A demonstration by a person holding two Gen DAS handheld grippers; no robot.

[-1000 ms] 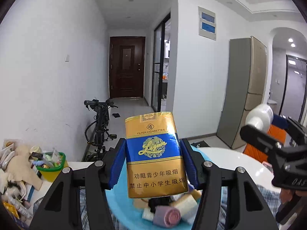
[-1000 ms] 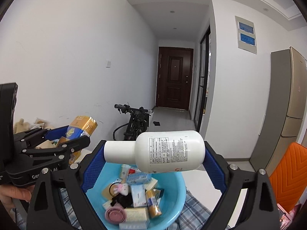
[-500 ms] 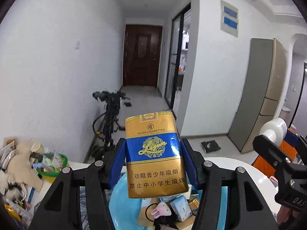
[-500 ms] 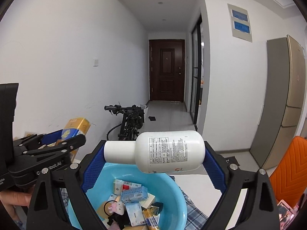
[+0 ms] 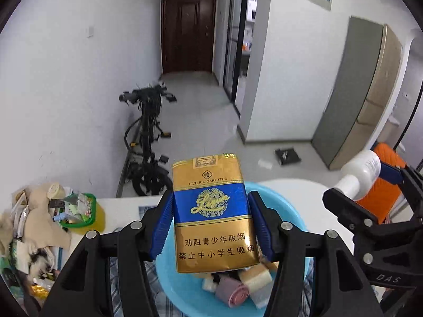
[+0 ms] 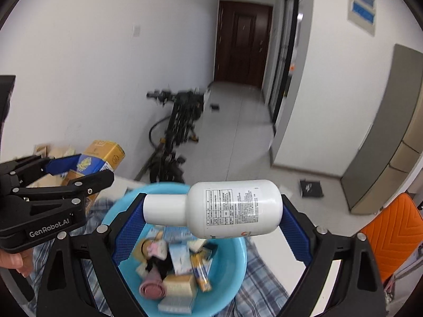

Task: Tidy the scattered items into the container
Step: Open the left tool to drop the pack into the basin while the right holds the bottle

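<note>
While both hands are tilting their tools downward from the more level aim of a second ago, the view from each wrist is now taking in more floor and more of the blue basin [image 5: 288,208] below.

Left side: the left gripper [image 5: 211,227] is pinching a gold-and-blue cigarette pack [image 5: 212,219] by its two long edges, the blue pads [image 5: 162,227] pressing flat on both sides. The pack is standing upright between the jaws, held in the air above the near part of the basin, apart from its contents. The grip is the same as a second ago; only the aim is changing.

Right side: the right gripper [image 6: 211,211] is clamping a white bottle [image 6: 224,208] lengthwise, one pad on the cap end and one on the base, so the jaws are standing wide but loaded. The bottle is lying level, above the basin's far rim in the right wrist view.

The basin is already holding small boxes, packets and a pink roll [image 6: 152,288]. It is resting on a checked cloth [image 6: 264,288] on a white table [image 5: 304,187].

Judgement: both items are being carried into position over the basin, and neither is released yet. The next step probably calls for lowering and spreading the jaws, taking care that the two tools do not collide.
</note>
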